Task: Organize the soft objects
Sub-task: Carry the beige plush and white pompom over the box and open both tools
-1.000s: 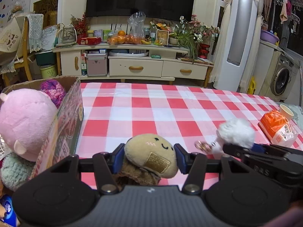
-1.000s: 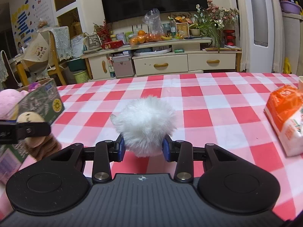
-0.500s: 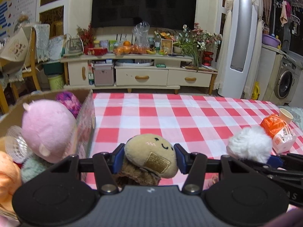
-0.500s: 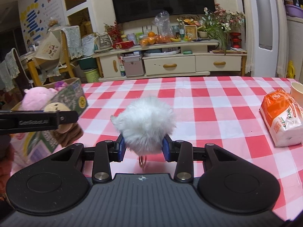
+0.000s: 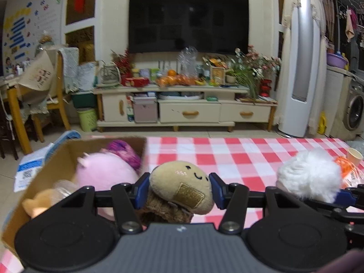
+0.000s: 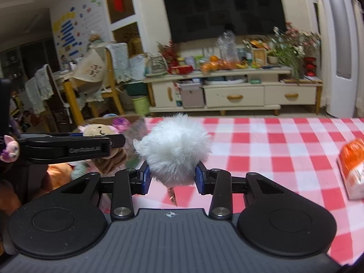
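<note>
The cardboard box (image 5: 56,168) lies ahead and to the left of both tools, at the left edge of the red-checked table (image 5: 238,154) — so the coming move is judged to be a carry leftward and a lowering over its open top. The left tool (image 5: 179,190) is the nearer one, just beside the box wall; the right tool (image 6: 172,179) hangs further off to the right. The tan plush (image 5: 180,185) is clamped between the half-closed blue pads of the left tool, clear of the table. The white pompom (image 6: 174,146) is pinched likewise by the right tool — its small clip dangles beneath. A pink plush (image 5: 104,170) is already seen inside the box.
</note>
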{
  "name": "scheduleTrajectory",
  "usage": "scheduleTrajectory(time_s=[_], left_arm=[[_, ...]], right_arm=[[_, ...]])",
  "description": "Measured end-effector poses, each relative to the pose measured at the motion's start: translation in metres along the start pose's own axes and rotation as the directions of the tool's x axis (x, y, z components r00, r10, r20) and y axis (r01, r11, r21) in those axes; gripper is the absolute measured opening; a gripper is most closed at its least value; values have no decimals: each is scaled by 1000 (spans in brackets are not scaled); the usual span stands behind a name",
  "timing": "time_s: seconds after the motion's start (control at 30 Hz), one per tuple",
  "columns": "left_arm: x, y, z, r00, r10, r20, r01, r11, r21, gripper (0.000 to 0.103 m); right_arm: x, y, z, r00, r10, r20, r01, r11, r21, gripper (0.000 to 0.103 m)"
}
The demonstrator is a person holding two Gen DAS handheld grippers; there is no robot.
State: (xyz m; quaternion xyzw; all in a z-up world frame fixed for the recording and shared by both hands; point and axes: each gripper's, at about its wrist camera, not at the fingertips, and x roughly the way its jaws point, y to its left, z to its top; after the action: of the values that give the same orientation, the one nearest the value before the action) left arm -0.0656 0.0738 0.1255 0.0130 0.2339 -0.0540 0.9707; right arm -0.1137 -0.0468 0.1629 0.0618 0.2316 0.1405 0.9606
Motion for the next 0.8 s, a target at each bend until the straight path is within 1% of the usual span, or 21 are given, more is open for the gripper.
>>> scheduleTrajectory(time_s=[0.17,0.4,0.57,0.8], left_arm=[[-9,22,9,998,51,37,-51,999,-20,54],[-11,55,14,990,127,61,-124,990,-60,55],[-3,78,18,982,179,55,-173,980,-98,55],[12,105,22,972,235,28,-228,963,-145,55]], right_arm=[[4,26,13,999,52,16,-51,998,-35,47],[21,60,26,992,127,17,-125,990,-61,47],[38,82,32,985,175,10,-174,982,-78,47],[74,110,34,973,227,-28,-229,968,-100,47]])
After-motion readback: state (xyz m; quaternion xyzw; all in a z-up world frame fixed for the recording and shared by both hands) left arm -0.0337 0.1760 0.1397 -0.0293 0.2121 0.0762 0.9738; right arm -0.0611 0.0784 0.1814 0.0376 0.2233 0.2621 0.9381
